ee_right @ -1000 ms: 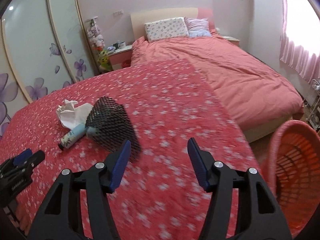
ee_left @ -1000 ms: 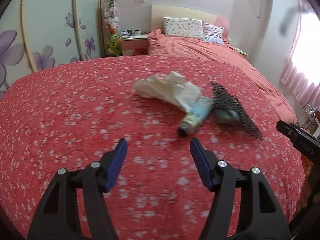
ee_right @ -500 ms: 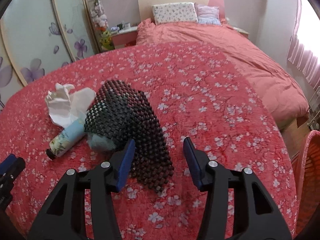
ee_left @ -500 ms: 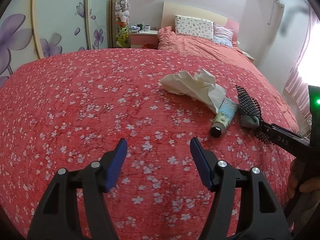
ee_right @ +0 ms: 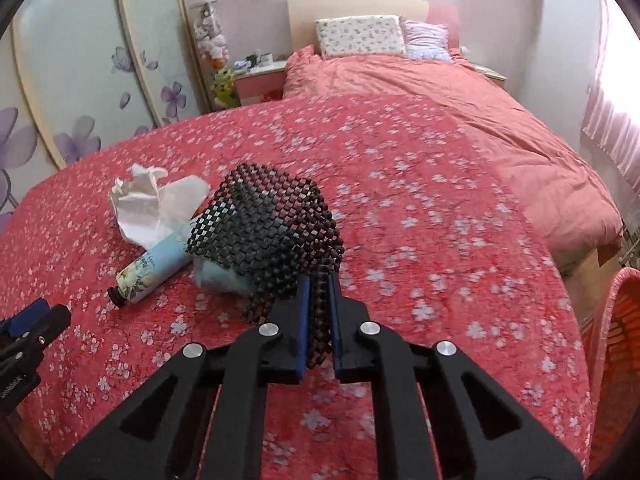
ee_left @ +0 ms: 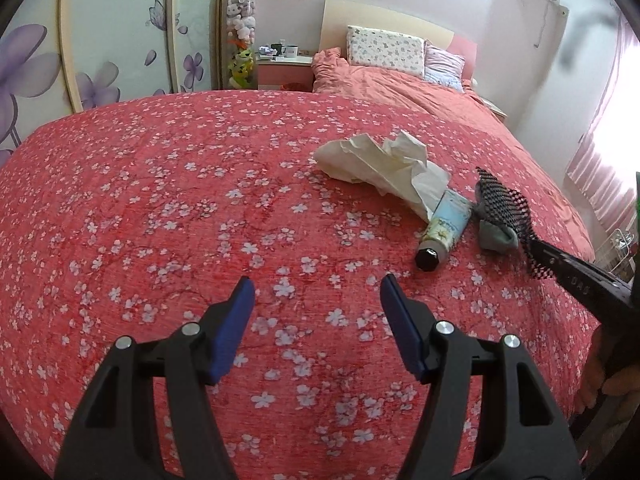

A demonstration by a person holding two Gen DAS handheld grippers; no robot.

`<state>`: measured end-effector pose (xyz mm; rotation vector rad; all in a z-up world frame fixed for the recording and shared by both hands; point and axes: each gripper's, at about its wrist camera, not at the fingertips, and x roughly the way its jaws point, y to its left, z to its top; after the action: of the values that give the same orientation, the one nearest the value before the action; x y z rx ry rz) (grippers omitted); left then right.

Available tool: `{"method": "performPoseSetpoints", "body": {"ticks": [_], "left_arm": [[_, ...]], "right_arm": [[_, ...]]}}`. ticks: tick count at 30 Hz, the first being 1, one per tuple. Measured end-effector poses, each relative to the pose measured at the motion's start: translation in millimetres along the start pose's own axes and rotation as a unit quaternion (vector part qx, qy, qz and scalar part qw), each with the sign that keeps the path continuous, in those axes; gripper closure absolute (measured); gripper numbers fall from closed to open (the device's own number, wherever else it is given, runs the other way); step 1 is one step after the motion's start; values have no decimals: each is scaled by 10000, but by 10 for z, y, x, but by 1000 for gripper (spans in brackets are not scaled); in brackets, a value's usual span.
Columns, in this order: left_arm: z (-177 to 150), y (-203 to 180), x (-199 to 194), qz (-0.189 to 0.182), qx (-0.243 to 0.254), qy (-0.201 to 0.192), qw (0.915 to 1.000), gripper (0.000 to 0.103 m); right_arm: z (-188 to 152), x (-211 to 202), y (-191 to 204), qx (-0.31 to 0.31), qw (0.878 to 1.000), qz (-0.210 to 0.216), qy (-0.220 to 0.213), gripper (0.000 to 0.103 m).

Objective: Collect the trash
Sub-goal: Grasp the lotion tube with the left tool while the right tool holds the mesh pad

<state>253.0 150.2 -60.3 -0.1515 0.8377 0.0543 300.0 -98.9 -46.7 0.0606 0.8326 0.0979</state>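
On the red flowered bedspread [ee_left: 160,200] lie a crumpled white paper [ee_left: 384,164], a pale blue tube with a black cap [ee_left: 442,230] and a black mesh sheet [ee_left: 502,208] draped over a blue-grey wad [ee_left: 496,236]. My left gripper [ee_left: 316,284] is open with nothing between its fingers, just above the cover, short of and left of the tube. My right gripper [ee_right: 318,280] is closing its jaws, and its blue pads pinch the near edge of the black mesh [ee_right: 272,220]. The paper [ee_right: 156,204] and tube [ee_right: 154,264] lie to the mesh's left.
An orange plastic basket [ee_right: 616,344] stands on the floor off the bed's right edge. A plain pink duvet [ee_right: 500,120] and pillows lie beyond the flowered cover. A bedside table [ee_left: 284,68] and flower-printed wardrobe doors [ee_left: 100,60] stand at the far left.
My right gripper came forward over the near edge of the black mesh and shut on it. In the left wrist view the trash pile has slid to the right; that gripper stays open.
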Motion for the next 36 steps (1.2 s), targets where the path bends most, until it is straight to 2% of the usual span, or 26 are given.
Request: {"method": "performPoseSetpoints", "body": {"ticks": [9,17,24,27,30,32,36], "left_arm": [[60,-218,29,-146,124,11,9998,39],[172,-617,215,-360,488,83,9981,39],[258,-831,505,-359,703,274,9965,39],[272,-897,585,-408,746,353,9958,45],[272,-943,607,-513,768,363,9951,55],[273,-979,608,-625,763,383,9944,56],[290,-1023,643,-607,818,361,9941,56]], "right_arm": [[-11,-254,-394,410,9981,-296,-350,94],[-77,-255,-559,555,9974,-342,-304,94],[-143,-248,-646,617,9975,-257,-248,94],[-175,-237,-686,652,9974,-217,-214,94],[-203,-217,-714,683,9973,-204,-172,94],[-217,-204,-731,711,9972,-188,-139,94],[-244,-180,-761,799,9967,-144,-73,94]]}}
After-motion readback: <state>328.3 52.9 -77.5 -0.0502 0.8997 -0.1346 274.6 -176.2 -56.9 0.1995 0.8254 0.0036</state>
